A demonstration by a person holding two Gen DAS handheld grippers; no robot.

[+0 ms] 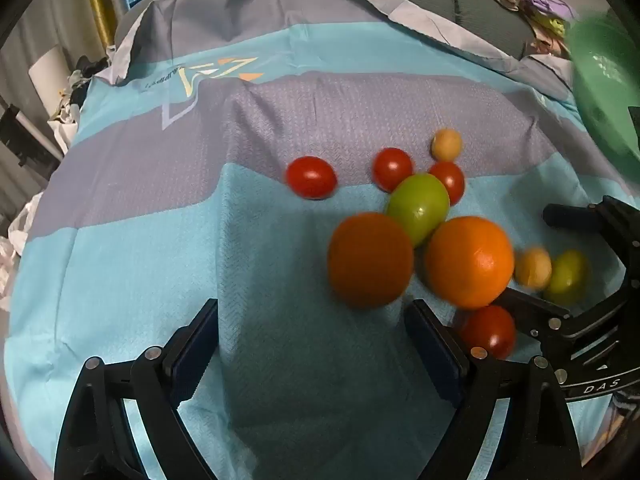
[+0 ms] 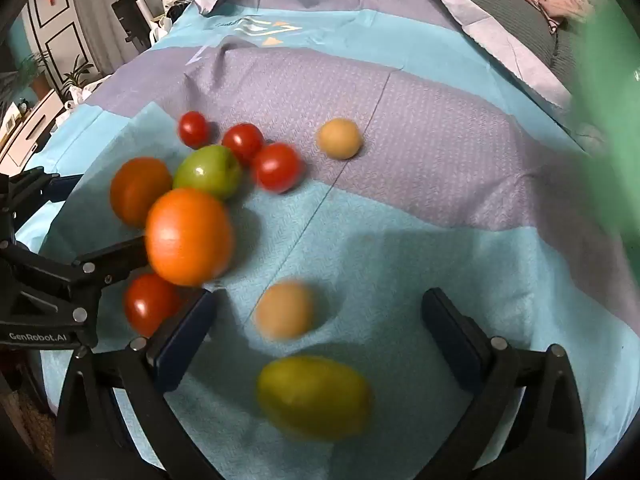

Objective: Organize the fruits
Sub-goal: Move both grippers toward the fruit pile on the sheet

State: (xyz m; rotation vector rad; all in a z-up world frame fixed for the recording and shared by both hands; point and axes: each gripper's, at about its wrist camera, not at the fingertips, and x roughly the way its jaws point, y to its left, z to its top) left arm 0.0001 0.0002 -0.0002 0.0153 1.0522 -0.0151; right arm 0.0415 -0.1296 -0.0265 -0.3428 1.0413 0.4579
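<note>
A blue and grey cloth (image 1: 280,240) fills both views. At the right edge sits a green bowl (image 1: 604,92). Both grippers, left gripper (image 1: 312,344) and right gripper (image 2: 320,336), gape wide, holding nothing. At centre cluster two oranges (image 1: 468,262), green fruits (image 1: 418,206), then red tomatoes (image 1: 311,177).

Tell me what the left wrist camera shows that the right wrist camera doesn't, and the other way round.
Only the left wrist view shows the left gripper head-on, open over bare cloth. Only the right wrist view shows the right gripper head-on, open around a tan fruit and a yellow-green fruit, plus potted plants in the background. Both show the two oranges, the green apple, red tomatoes and the blue cloth.
</note>
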